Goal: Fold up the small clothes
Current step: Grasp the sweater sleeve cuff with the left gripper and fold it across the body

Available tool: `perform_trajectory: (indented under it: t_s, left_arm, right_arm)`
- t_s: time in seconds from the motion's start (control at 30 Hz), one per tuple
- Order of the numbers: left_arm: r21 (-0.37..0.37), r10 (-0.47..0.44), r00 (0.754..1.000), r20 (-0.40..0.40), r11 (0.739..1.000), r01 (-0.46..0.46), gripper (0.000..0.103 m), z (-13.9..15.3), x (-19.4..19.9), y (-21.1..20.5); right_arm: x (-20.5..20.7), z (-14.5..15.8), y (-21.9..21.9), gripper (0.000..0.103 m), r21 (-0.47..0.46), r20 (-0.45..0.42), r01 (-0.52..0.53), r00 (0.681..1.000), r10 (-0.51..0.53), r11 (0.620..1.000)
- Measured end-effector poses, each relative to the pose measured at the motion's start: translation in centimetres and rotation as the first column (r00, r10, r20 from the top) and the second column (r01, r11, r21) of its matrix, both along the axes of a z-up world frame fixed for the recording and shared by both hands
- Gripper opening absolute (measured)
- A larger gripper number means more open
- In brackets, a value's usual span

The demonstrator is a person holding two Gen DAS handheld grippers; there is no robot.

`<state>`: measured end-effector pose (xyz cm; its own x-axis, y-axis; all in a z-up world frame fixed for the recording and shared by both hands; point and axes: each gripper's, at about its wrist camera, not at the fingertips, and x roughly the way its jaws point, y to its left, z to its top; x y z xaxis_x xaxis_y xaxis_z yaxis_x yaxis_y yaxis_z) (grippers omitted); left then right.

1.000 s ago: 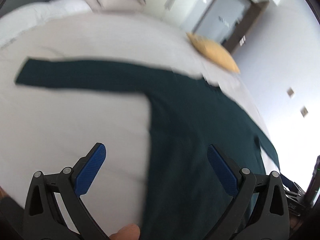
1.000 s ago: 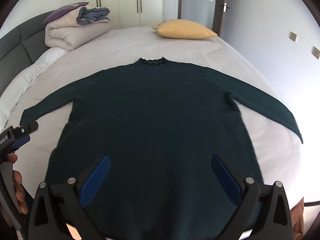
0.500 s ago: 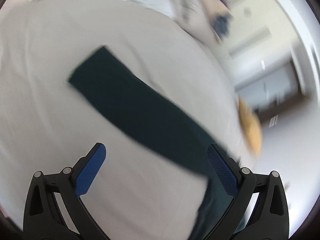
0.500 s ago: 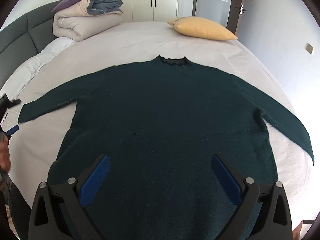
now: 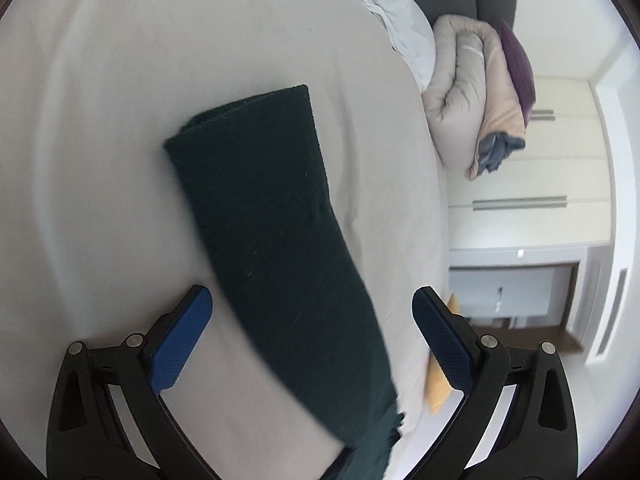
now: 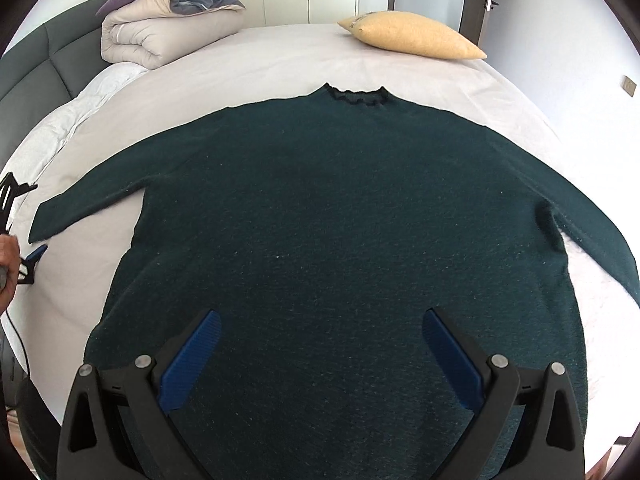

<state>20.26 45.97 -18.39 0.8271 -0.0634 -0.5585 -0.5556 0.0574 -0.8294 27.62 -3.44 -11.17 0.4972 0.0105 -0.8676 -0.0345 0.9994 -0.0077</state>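
You are lining the left gripper (image 5: pixel 312 344), jaws wide, over the sleeve (image 5: pixel 264 208); pinch the cuff (image 5: pixel 240 116) at 12 o'clock. Right gripper (image 6: pixel 320 356) jaws wide.

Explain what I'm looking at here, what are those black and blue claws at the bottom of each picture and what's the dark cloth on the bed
Each picture comes from a camera mounted on a hand-held gripper, looking forward along its two blue-padded fingers. A person holds one in each hand; no robot is involved. The right gripper hangs open over a dark green sweater spread flat on a bed, sleeves out. The left gripper is open too, pointed along the sweater's left sleeve; its cuff lies further ahead. Neither holds anything. In the right view the left gripper and hand show at the picture's edge. A yellow pillow and a folded duvet lie at the far side.
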Motion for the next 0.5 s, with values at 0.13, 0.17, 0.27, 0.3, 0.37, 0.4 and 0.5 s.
perform_trajectory:
  t_s: [0.13,0.17,0.27,0.3,0.37,0.4,0.5]
  left_arm:
    - [-0.030,0.011,0.999,0.045,1.000,-0.010,0.080,-1.0,2.4,0.4]
    - [-0.037,0.010,0.999,0.050,0.999,-0.008,0.069,-1.4,3.3,0.7]
    - [-0.075,0.014,0.998,0.067,0.997,-0.009,0.037,-3.2,2.6,0.9]
    - [-0.092,0.020,0.997,0.070,0.996,-0.013,0.031,-3.7,2.8,1.1]
    - [-0.102,0.029,0.997,0.077,0.995,-0.021,0.026,-4.3,2.9,1.5]
    - [-0.087,0.024,0.997,0.073,0.996,-0.018,0.023,-4.2,3.0,1.6]
    - [-0.018,-0.013,0.998,0.059,1.000,0.014,0.015,-2.8,3.8,1.1]
  right_arm:
    - [0.1,-0.4,-0.4,0.103,0.009,-0.006,0.012,1.000,-0.012,1.000]
    - [0.0,-0.5,-0.5,0.103,0.010,-0.008,0.016,1.000,-0.016,1.000]
    - [-0.1,-0.6,-1.1,0.103,0.013,-0.007,0.027,1.000,-0.027,1.000]
    - [-0.1,-0.6,-1.3,0.103,0.015,-0.005,0.032,0.999,-0.032,0.999]
    - [-0.3,-0.6,-1.7,0.103,0.018,-0.003,0.043,0.999,-0.043,0.999]
    - [-0.3,-0.7,-2.0,0.103,0.019,-0.003,0.047,0.999,-0.047,0.999]
    - [-0.4,-0.8,-2.9,0.103,0.026,-0.001,0.066,0.998,-0.066,0.997]
